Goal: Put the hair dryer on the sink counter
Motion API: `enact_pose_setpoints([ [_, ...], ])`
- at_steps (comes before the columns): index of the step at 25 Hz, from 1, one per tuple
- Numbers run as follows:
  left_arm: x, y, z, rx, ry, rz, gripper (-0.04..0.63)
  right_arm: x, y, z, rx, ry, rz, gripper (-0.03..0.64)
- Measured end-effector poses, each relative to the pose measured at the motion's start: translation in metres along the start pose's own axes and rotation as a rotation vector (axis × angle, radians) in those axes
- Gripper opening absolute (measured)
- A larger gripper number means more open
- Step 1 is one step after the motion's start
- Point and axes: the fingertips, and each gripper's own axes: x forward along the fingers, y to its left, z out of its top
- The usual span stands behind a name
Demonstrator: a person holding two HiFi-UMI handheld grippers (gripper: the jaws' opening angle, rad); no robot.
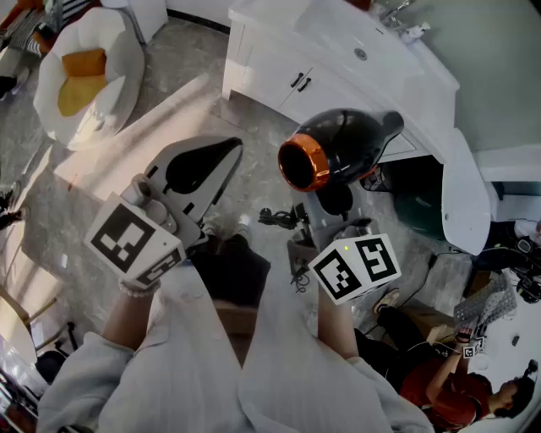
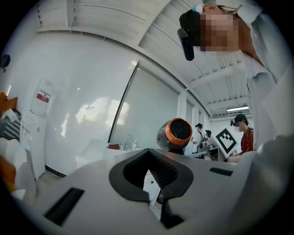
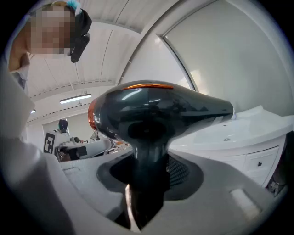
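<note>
1. The hair dryer (image 1: 338, 148) is in the air and not yet set down. Its dark body with the orange nozzle ring hangs in front of the white cabinet (image 1: 279, 76), below the level of the top
2. The right gripper (image 1: 331, 218) grips the dryer by its handle. In the right gripper view the handle (image 3: 147, 179) stands upright between the two jaws, which are clamped on it
3. The left gripper (image 1: 226, 154) carries nothing. Its jaws are drawn together, and it hangs to the left of the dryer, well apart from it
4. So the pick-up looks done. What I judge is left is to carry the dryer up and over to the sink counter (image 1: 423, 76), lay it on a bare stretch beside the basin (image 1: 359, 46), and let go
5. The counter is white and smooth with a curved front edge, and a faucet (image 1: 397, 10) stands at the back. The part nearest the dryer appears bare
6. The floor (image 1: 182, 51) is grey and stone-like, with a pale mat lying across it. A white chair with an orange cushion (image 1: 84, 76) stands to the left, and a seated person (image 1: 461, 389) is at the lower right among some loose gear
</note>
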Motion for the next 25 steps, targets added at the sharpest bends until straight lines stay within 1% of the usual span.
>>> enact_pose_setpoints([
  [16, -0.015, -0.002, 0.001, -0.002, -0.006, -0.01, 0.003, -0.003, 0.017, 0.002, -0.022, -0.007, 0.0, 0.166],
  [21, -0.021, -0.001, 0.004, -0.004, -0.011, -0.03, 0.003, -0.006, 0.028, 0.002, -0.039, -0.014, -0.009, 0.166],
  [25, -0.028, -0.001, 0.005, 0.003, -0.016, -0.049, 0.003, -0.007, 0.034, -0.001, -0.037, -0.023, -0.033, 0.166],
])
